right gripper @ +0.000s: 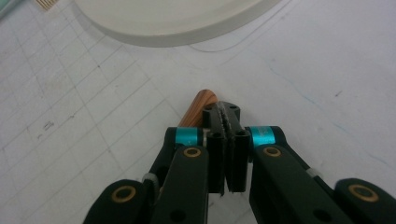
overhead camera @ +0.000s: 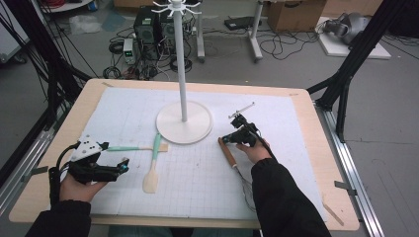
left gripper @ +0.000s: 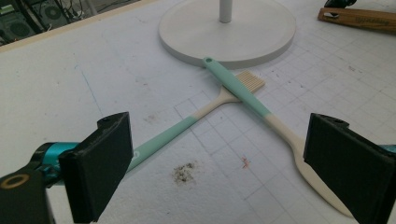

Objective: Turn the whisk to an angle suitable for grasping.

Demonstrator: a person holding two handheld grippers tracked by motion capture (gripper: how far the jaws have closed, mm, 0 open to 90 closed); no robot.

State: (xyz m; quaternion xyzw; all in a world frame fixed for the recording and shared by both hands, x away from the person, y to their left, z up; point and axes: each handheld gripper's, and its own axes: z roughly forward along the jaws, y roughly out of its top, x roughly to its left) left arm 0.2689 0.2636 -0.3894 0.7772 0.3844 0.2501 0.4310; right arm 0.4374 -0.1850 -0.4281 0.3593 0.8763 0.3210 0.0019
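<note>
A workshop floor strewn with cables, computer towers and a cardboard box lies behind a light wooden table (overhead camera: 316,148) covered by a white gridded mat (overhead camera: 197,182). Near the middle of the mat stands a white hanging rack (overhead camera: 184,121) with a round flat base and a thin upright pole topped by hooks.

To the left of the base lie two utensils, crossed over each other. A mint-handled spatula (overhead camera: 152,170) has the tip of its handle at the rim of the base and its cream blade toward the person. Under it, a mint-handled brush (left gripper: 212,109) runs sideways, its pale ribbed head just past the crossing.

The left gripper (overhead camera: 121,167) rests low at the left of the mat, held in the person's left hand (overhead camera: 79,187). Its jaws stand wide apart with nothing between them, and they face the crossed utensils; the end of the brush handle lies near the left jaw.

The right gripper (right gripper: 226,122) sits to the right of the base, its jaws pressed together with nothing clamped between them. A wooden-handled tool (overhead camera: 229,153) lies on the mat there, its rounded end just beside and beneath the closed tips; whether they touch cannot be told.
</note>
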